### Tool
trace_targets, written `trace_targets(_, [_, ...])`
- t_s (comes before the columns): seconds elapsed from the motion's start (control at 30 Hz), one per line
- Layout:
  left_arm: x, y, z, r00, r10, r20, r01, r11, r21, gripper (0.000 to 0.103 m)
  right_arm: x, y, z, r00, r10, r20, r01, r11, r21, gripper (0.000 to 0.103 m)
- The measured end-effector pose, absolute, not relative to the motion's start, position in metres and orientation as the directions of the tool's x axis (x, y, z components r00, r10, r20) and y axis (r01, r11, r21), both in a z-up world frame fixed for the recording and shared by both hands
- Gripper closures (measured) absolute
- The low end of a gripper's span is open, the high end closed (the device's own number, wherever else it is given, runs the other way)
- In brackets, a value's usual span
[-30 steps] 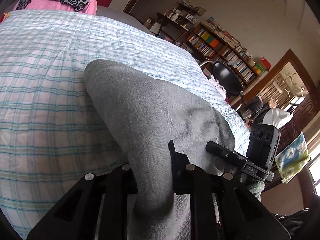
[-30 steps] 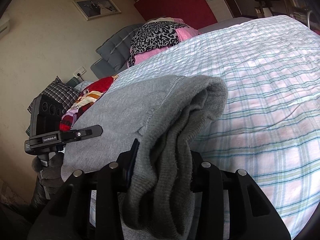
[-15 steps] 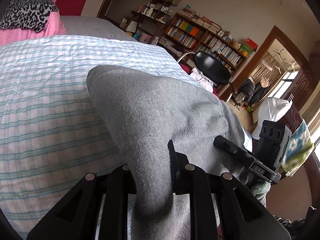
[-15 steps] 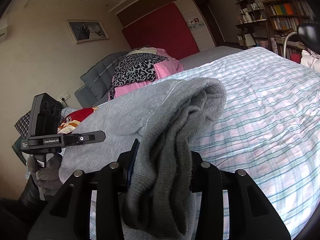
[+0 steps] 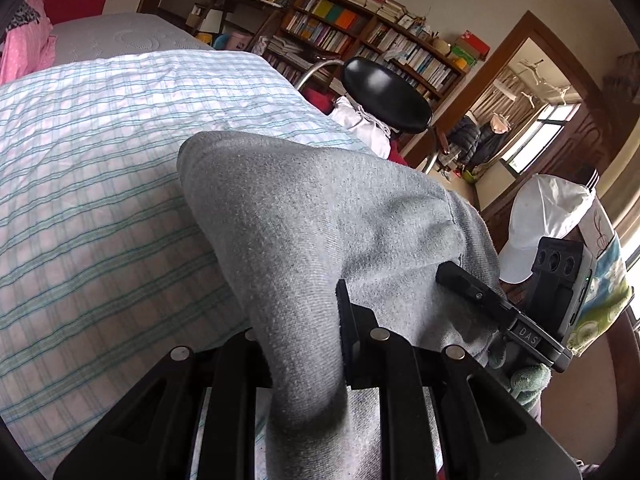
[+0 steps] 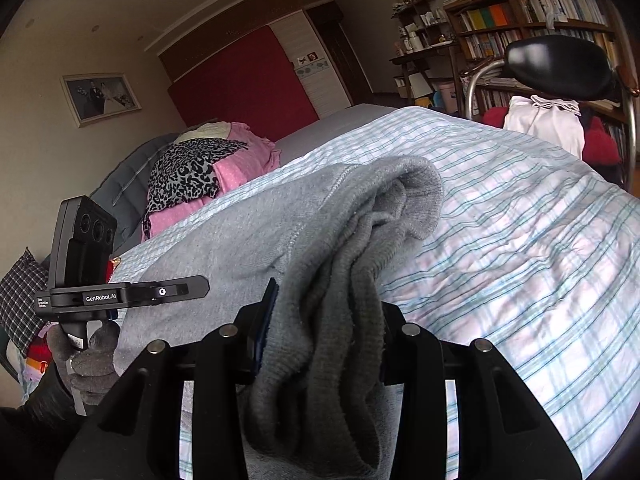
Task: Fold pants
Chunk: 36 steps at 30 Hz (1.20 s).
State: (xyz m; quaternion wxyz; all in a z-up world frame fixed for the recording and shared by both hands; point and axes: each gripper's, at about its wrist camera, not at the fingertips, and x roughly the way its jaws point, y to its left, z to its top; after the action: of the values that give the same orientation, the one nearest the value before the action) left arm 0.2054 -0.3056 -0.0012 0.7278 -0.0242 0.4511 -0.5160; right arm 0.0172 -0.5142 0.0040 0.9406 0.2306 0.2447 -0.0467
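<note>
The grey pants drape over the left tongs, hiding the fingertips and the near edge of the bed; their lower part is cut off by the frame's bottom. The same holds at the right tongs. Book titles on the bookshelf are too small to read.

Matt fleecy grey pants, crinkled cotton bedsheet
</note>
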Motion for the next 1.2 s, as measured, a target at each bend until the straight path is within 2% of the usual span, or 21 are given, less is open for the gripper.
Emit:
trace_targets(0.37, [0.212,-0.359,-0.037,0.023,-0.750,-0.661,0.748,0.451,-0.487,0.085,0.028,-0.561,-0.034,0.832,0.001,-0.555,0.277,0.866,0.417,0.063])
trace_targets(0.47, [0.215,-0.361,-0.044,0.011,-0.743,-0.669,0.737,0.458,-0.497,0.081,0.031,-0.560,-0.040,0.813,-0.008,-0.582,0.299,0.864,0.406,0.057])
trace_targets(0.53, [0.217,-0.359,-0.051,0.021,-0.722,-0.692,0.723,0.489,-0.488,0.065,0.032,-0.561,-0.042,0.801,-0.018,-0.598,0.321,0.856,0.404,0.049])
trace_targets(0.57, [0.218,-0.356,-0.055,0.044,-0.699,-0.714,0.715,0.521,-0.466,0.047,0.032,-0.561,-0.043,0.793,-0.033,-0.608,0.340,0.852,0.398,0.045])
trace_targets(0.6, [0.219,-0.355,-0.058,0.058,-0.684,-0.727,0.712,0.539,-0.450,0.040,0.028,-0.558,-0.043,0.783,-0.056,-0.620,0.365,0.848,0.385,0.040])
trace_targets(0.73, [0.219,-0.346,-0.061,0.071,-0.671,-0.738,0.709,0.554,-0.437,0.035,0.014,-0.536,-0.032,0.757,-0.169,-0.631,0.427,0.860,0.281,0.036])
trace_targets(0.9, [0.207,-0.336,-0.050,0.139,-0.639,-0.757,0.708,0.599,-0.375,0.033,-0.005,-0.508,-0.003,0.764,-0.327,-0.556,0.473,0.870,0.138,0.033])
trace_targets(1.0, [0.192,-0.330,-0.041,0.196,-0.629,-0.753,0.730,0.606,-0.317,0.033,-0.009,-0.492,0.004,0.773,-0.340,-0.536,0.462,0.881,0.107,0.031])
trace_targets(1.2, [0.151,-0.335,-0.033,0.282,-0.603,-0.746,0.792,0.585,-0.174,0.033,-0.006,-0.468,-0.013,0.736,-0.365,-0.570,0.452,0.892,0.013,0.031])
